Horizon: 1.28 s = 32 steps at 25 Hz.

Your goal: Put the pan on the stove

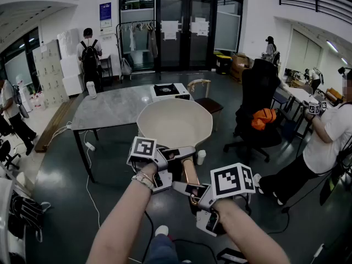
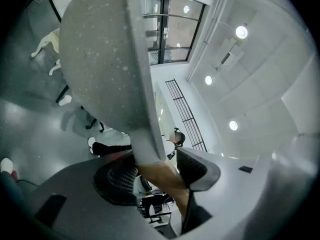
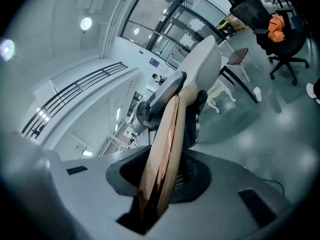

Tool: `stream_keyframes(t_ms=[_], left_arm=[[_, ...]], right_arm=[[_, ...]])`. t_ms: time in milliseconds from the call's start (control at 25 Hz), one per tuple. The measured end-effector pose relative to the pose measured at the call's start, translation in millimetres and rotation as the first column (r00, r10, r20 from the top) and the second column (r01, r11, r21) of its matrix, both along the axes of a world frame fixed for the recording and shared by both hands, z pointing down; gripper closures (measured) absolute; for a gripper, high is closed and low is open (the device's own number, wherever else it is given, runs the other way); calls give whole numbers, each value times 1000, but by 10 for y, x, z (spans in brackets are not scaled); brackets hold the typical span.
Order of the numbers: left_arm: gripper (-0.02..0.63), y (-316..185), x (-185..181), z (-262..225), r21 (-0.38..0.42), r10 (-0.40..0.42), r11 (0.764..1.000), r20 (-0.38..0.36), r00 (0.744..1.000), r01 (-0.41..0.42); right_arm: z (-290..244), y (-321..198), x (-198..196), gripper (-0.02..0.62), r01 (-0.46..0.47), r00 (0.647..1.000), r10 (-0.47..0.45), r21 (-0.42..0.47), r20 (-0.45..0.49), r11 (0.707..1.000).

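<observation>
Your right claw [image 1: 192,194], low in the frame, is clamped on the end of the handle [image 1: 190,174]. The left claw [image 1: 171,159], just above it, grips the same handle closer to the pan [image 1: 175,122]. So the pickup is done: the pan hangs in the air at frame centre, short of the worktop [image 1: 110,110]. The stove [image 1: 165,91] sits bare on the worktop's far corner, just above the pan's rim in the frame. What's left, as I read it, is the carry forward and the set-down.
</observation>
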State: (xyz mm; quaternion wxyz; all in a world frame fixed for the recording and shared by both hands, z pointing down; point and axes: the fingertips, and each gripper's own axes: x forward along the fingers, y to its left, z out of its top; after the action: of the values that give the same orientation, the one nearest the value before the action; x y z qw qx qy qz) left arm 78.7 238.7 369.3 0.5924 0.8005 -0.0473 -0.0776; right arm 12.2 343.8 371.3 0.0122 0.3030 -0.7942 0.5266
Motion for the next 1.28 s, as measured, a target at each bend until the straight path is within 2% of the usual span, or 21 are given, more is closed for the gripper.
stream_keyframes(t_ms=[440, 800, 1280], left_arm=[[360, -183, 46, -22, -32, 3, 999, 18, 1000, -2], [359, -649, -12, -94, -41, 3, 999, 22, 1000, -2], [357, -1521, -158, -120, -56, 27, 998, 5, 1000, -26]], right_arm=[[-70, -195, 52, 486, 0, 1000, 0, -27, 1, 1000], [-165, -657, -4, 488, -1, 1000, 1, -44, -4, 999], [-202, -1549, -177, 491, -35, 999, 34, -66, -17, 997]])
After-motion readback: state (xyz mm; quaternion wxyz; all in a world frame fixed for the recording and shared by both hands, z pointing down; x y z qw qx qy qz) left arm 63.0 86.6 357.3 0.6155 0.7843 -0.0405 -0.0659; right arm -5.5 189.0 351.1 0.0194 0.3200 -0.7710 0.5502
